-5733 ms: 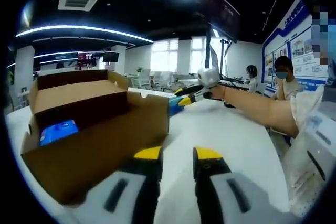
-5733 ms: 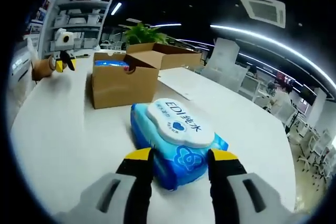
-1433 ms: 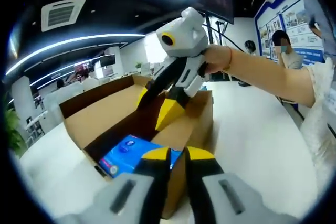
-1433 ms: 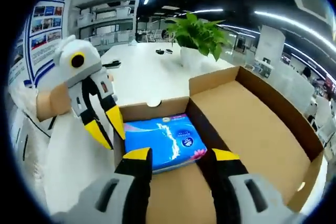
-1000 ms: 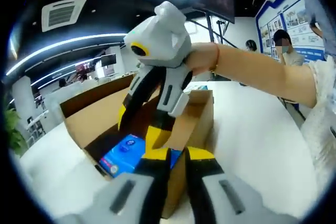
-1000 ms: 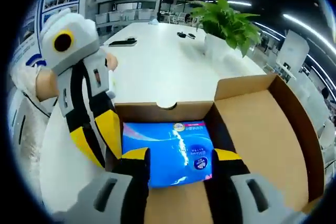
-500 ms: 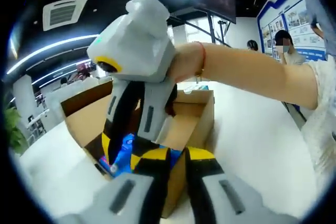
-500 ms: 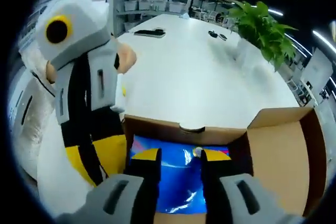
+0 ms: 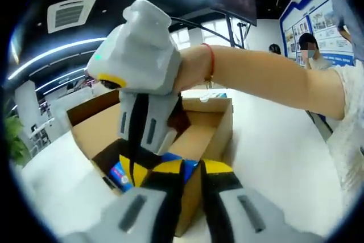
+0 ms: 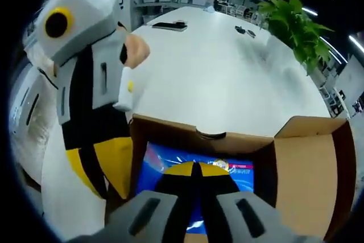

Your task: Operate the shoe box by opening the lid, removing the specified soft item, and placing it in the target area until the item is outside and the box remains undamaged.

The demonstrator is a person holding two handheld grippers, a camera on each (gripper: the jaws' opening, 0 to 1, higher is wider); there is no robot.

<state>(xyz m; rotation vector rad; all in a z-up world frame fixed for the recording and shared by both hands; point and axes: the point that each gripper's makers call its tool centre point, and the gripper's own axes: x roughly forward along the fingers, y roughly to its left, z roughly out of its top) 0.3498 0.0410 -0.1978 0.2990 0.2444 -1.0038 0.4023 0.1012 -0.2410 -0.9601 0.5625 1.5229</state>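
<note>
1. Right gripper (image 10: 194, 170) down inside the open shoe box (image 10: 307, 163), yellow tips now pressed together on the blue soft pack (image 10: 162, 166); half a second ago the same tips stand apart over the pack, a second ago wide on either side of it.
2. Pinch looks made on the pack's upper film: no gap visible between the tips, blue wrapper showing on both sides of them. How much material sits in the bite cannot be told.
3. Blue soft pack still lying in the bottom of the box compartment, against the near wall with the thumb notch; not yet lifted.
4. Left gripper (image 9: 190, 170) unchanged against the box's near corner, tips closed on the cardboard wall (image 9: 224, 126) and steadying it. In the right gripper view, same tool (image 10: 96, 163) seen beside the box's outer left wall.
5. Lid flap (image 9: 96, 126) laid back flat, cardboard showing no tears or creases.
6. Meaning for the task: opening done, grasp just completed, lift-out next; straight upward pull advisable to avoid dragging the wall.
</note>
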